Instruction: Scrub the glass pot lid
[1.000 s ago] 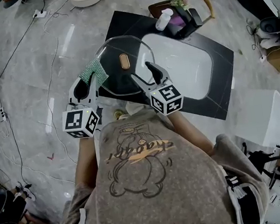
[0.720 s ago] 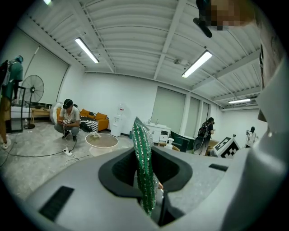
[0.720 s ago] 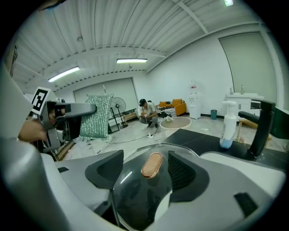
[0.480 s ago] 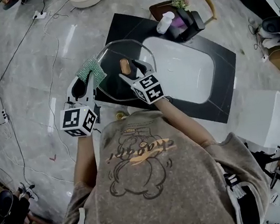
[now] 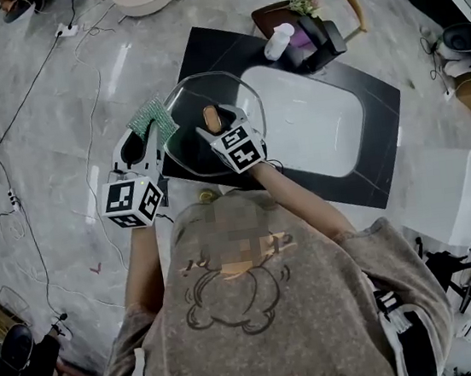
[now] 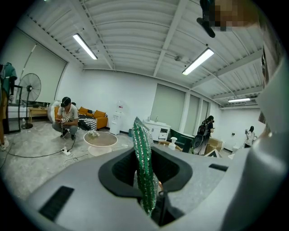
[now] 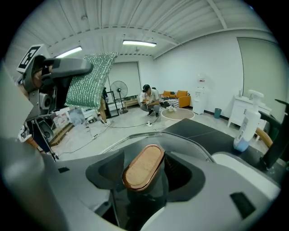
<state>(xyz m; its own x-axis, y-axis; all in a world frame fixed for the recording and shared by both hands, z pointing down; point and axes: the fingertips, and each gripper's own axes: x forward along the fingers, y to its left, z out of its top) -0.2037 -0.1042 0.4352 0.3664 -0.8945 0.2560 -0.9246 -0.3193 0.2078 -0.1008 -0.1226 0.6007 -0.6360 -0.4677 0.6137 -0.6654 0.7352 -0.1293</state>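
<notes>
- The right gripper view is showing the right gripper clamping the oval wooden knob of the glass pot lid
- The left gripper is pinching one green scouring pad, which is standing upright
- The head view is showing the one lid hanging over the black counter, beside one white sink, with grey marble floor surrounding them

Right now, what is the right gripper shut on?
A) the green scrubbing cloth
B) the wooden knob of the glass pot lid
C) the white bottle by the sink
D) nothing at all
B: in the right gripper view, the right gripper has its jaws closed on the oval wooden knob of the glass pot lid, while the green scrubbing cloth sits in the left gripper.
</notes>
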